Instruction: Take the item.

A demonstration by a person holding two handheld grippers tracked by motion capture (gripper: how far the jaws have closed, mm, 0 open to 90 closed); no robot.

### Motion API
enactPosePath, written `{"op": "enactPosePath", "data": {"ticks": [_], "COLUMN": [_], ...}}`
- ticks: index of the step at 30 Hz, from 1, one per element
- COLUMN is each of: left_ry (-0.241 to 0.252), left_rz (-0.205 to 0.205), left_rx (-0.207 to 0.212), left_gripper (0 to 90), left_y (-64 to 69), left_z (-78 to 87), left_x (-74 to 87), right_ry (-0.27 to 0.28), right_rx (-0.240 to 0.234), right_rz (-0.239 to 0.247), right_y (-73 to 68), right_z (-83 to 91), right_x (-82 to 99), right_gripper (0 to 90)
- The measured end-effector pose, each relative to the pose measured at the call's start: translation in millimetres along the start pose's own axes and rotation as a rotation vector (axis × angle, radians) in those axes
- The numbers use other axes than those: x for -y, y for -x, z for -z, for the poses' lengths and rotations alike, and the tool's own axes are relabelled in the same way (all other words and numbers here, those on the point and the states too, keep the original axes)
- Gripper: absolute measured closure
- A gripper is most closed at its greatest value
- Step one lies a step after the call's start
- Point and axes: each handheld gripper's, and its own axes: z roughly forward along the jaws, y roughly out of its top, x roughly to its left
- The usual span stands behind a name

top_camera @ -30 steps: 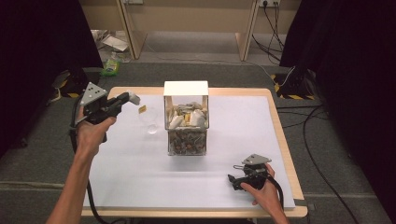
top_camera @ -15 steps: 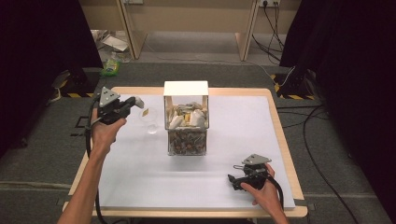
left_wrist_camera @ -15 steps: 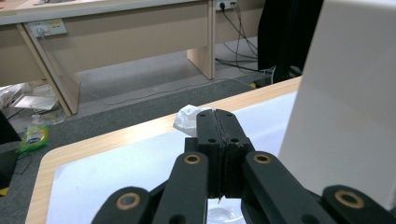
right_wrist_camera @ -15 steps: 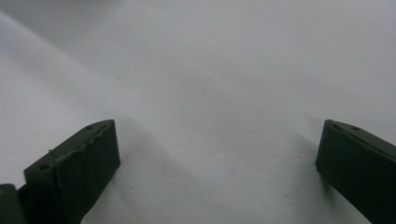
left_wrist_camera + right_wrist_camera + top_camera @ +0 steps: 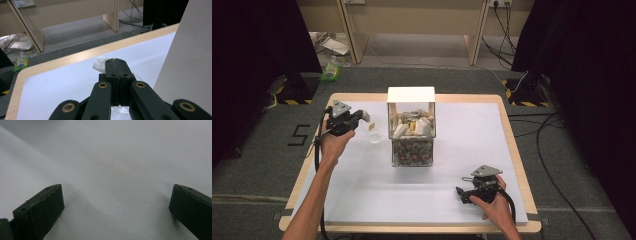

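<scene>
A clear box [image 5: 412,145] with an open white lid [image 5: 410,94] stands in the middle of the white mat [image 5: 362,190], full of several packets and small pieces. My left gripper [image 5: 364,117] is just left of the box and is shut on a thin clear plastic bag [image 5: 373,131] with something yellow in it. In the left gripper view the jaws [image 5: 116,61] are pressed together, the crumpled plastic [image 5: 100,63] sticks out past them, and the box's pale wall [image 5: 190,62] rises at the right. My right gripper [image 5: 460,194] rests open on the mat at the front right, and nothing lies between its fingers [image 5: 40,207].
The wooden table edge [image 5: 507,125] frames the mat. Beyond the table lie a green packet [image 5: 331,73] and papers on the floor, with cables at the right. Wooden furniture legs [image 5: 111,15] stand behind the table.
My left gripper has carried the clear bag to the right and a little nearer the person, closer to the box. The right gripper has stayed still.
</scene>
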Motion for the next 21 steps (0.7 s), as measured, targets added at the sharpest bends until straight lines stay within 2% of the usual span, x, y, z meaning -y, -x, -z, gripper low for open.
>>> {"op": "enactPosePath", "data": {"ticks": [8, 13, 19, 21], "left_ry": [-0.041, -0.058, -0.068, -0.064], "left_rz": [-0.009, -0.015, 0.002, 0.010], "left_rx": [0.006, 0.019, 0.020, 0.022], "left_gripper": [88.3, 87.6, 78.5, 77.9], "left_y": [4.5, 9.7, 11.0, 11.0], "left_z": [-11.0, -16.8, -20.7, -20.0], "left_x": [10.4, 11.1, 11.4, 10.9], "right_ry": [-0.001, -0.001, 0.000, 0.000], "right_rx": [-0.001, -0.001, -0.001, 0.000], "right_rz": [-0.005, -0.005, 0.000, 0.000], "right_y": [-0.3, -0.3, 0.0, 0.0], "right_z": [0.0, 0.0, 0.0, 0.0], "right_x": [0.0, 0.0, 0.0, 0.0], "right_gripper": [0.3, 0.3, 0.3, 0.3]}}
